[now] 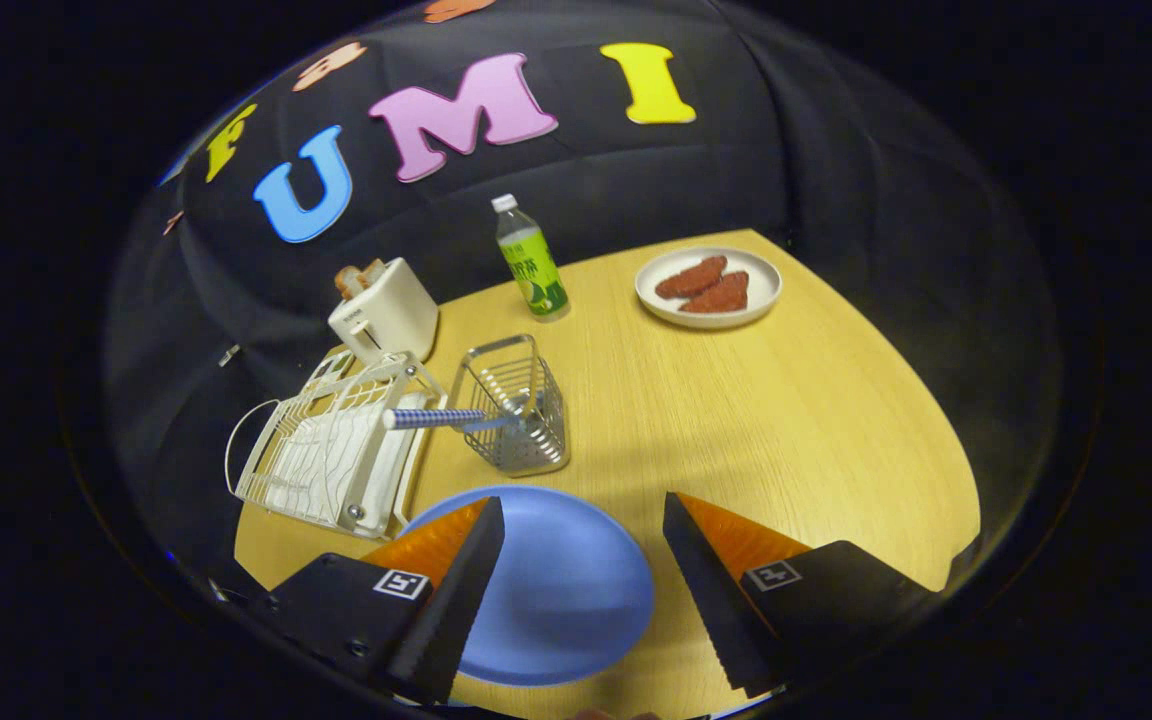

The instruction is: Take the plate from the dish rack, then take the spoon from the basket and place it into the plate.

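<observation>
Plate (pixel 546 590) lies flat on the table (pixel 786 420), out of the dish rack (pixel 336 455): first step done. Spoon (pixel 446 418) remains propped in the basket (pixel 516 415) (handle toward the rack). Your gripper (pixel 581 590) is spread, holding nothing; fetch the spoon next.

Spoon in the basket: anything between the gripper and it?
Nothing visible blocks it. The open gripper hangs over the blue plate; the spoon sticks out of the wire basket just beyond, its handle leaning over the dish rack.
</observation>
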`<state>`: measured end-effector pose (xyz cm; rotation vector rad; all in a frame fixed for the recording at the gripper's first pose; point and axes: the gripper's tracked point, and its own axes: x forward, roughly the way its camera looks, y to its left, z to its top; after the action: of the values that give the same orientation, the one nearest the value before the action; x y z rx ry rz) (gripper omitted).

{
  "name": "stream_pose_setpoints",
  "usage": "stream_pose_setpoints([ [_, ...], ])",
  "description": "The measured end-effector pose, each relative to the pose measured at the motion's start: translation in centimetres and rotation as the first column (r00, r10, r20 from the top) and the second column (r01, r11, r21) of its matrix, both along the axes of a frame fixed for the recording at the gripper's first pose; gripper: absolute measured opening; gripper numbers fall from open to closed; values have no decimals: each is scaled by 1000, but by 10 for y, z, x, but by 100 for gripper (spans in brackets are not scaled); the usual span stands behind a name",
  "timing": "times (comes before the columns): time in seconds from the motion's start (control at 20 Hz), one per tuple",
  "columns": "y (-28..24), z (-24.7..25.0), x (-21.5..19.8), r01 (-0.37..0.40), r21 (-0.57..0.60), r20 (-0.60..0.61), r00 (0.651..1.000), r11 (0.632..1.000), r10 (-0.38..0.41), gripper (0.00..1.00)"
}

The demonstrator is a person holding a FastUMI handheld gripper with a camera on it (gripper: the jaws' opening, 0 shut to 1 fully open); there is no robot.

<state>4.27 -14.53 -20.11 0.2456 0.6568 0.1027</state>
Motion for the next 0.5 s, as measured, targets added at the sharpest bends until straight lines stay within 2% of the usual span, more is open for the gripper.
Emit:
stream_pose_setpoints([
  [0.15, 21, 26, 12, -79, -75, 119, 989, 994, 88, 98],
  [0.35, 56, 20, 27, -184, -144, 147, 968, 972, 205, 99],
  [0.5, 74, 18, 43, -226, -219, 184, 946, 949, 268, 99],
])
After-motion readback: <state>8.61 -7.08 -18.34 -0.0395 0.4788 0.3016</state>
